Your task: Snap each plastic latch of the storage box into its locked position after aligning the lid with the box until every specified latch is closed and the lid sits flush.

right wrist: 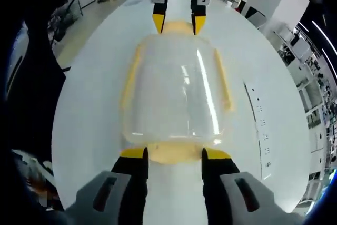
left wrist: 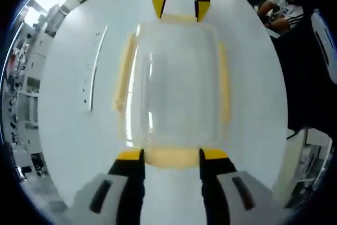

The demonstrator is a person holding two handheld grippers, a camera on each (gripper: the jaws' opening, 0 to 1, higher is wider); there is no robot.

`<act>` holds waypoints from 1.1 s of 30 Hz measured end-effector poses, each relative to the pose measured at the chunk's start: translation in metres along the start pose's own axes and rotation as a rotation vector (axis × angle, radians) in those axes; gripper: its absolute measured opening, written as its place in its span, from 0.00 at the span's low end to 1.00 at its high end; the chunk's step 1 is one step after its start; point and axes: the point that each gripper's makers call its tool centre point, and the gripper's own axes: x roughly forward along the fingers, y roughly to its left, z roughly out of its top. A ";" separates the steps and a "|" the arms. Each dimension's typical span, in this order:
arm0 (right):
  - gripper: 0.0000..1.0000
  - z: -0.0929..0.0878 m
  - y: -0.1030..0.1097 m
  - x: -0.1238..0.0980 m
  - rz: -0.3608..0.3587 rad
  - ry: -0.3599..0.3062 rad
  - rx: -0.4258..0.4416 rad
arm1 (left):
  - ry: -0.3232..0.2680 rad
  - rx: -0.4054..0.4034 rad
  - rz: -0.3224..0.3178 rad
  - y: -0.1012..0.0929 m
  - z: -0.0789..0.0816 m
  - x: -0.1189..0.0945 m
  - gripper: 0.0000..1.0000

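Note:
A clear storage box [left wrist: 174, 88] with a clear lid lies lengthwise on the white table [left wrist: 68, 130]. Its near end latch [left wrist: 171, 157] is pale yellow and sits between the yellow tips of my left gripper [left wrist: 172, 155], which is open. Long yellow side latches [left wrist: 124, 77] run down both sides. At the far end, my right gripper [left wrist: 180, 8] straddles the other end latch. In the right gripper view, the same box [right wrist: 174, 93] shows from the opposite end: my right gripper [right wrist: 174, 154] is open around its end latch [right wrist: 174, 151], and my left gripper [right wrist: 178, 23] is at the far end.
A row of small marks [left wrist: 92, 72] runs along the table beside the box, the same marks [right wrist: 260, 125] showing in the right gripper view. A person's dark clothing [left wrist: 310, 77] stands at the table edge. Another person's hand [left wrist: 281, 11] shows at a desk behind. Workshop shelves [left wrist: 21, 88] lie beyond.

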 end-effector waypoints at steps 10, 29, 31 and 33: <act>0.40 0.003 -0.007 0.003 0.027 0.015 -0.012 | -0.005 -0.025 -0.007 0.003 -0.004 0.002 0.40; 0.40 -0.003 -0.015 0.006 0.099 0.076 -0.017 | -0.048 -0.061 -0.022 0.004 -0.002 0.008 0.40; 0.40 -0.005 -0.017 0.005 0.104 0.083 -0.013 | -0.061 -0.068 -0.020 0.006 -0.001 0.008 0.40; 0.40 -0.005 -0.017 0.006 0.109 0.084 -0.008 | -0.064 -0.069 -0.021 0.008 -0.001 0.009 0.40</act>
